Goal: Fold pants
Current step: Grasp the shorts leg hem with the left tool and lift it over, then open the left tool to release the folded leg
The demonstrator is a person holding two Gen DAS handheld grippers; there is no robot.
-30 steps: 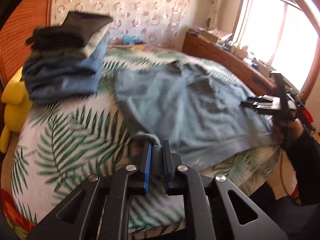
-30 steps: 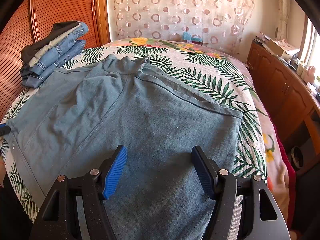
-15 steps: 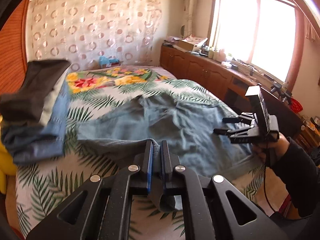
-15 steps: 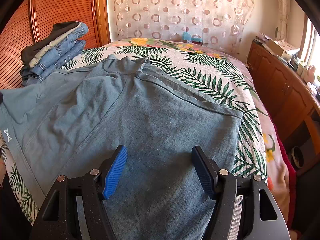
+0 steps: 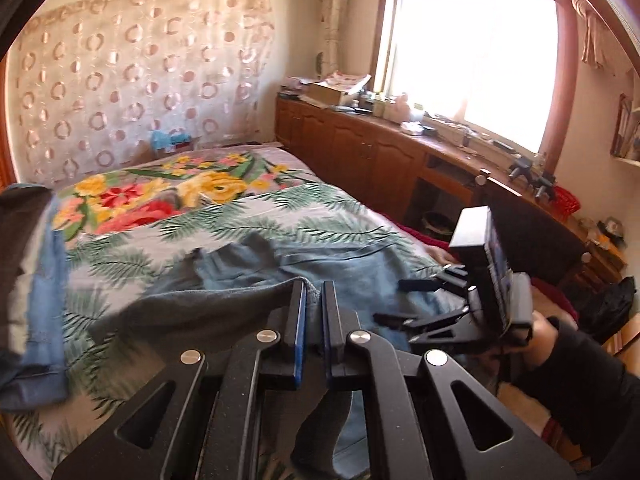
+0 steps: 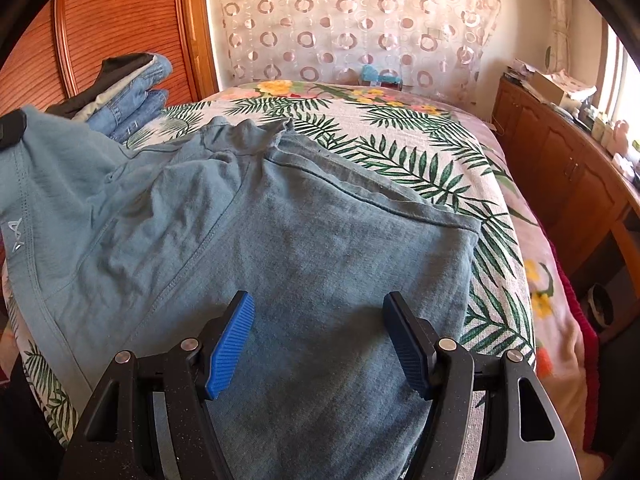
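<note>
Grey-blue pants [image 6: 280, 248] lie spread on the leaf-patterned bed [image 6: 420, 152]. My left gripper [image 5: 314, 292] is shut on the pants' edge [image 5: 224, 300] and holds it lifted above the bed; the lifted corner shows at the left of the right wrist view [image 6: 36, 168], with the left gripper's tip [image 6: 10, 130] at the frame edge. My right gripper [image 6: 320, 312] is open and empty, hovering just above the near part of the pants. It also shows in the left wrist view [image 5: 432, 304], at the bed's right side.
A stack of folded jeans and dark clothes [image 6: 124, 96] sits at the bed's far left by the wooden headboard [image 6: 100, 28]. A wooden cabinet run [image 6: 560, 168] lines the right wall under a window [image 5: 472, 48]. A beaded curtain [image 6: 352, 20] hangs behind the bed.
My left gripper has lifted the pants' edge up and swung it right, toward the right gripper. The fabric's left side has risen off the bed. The right gripper has stayed put.
</note>
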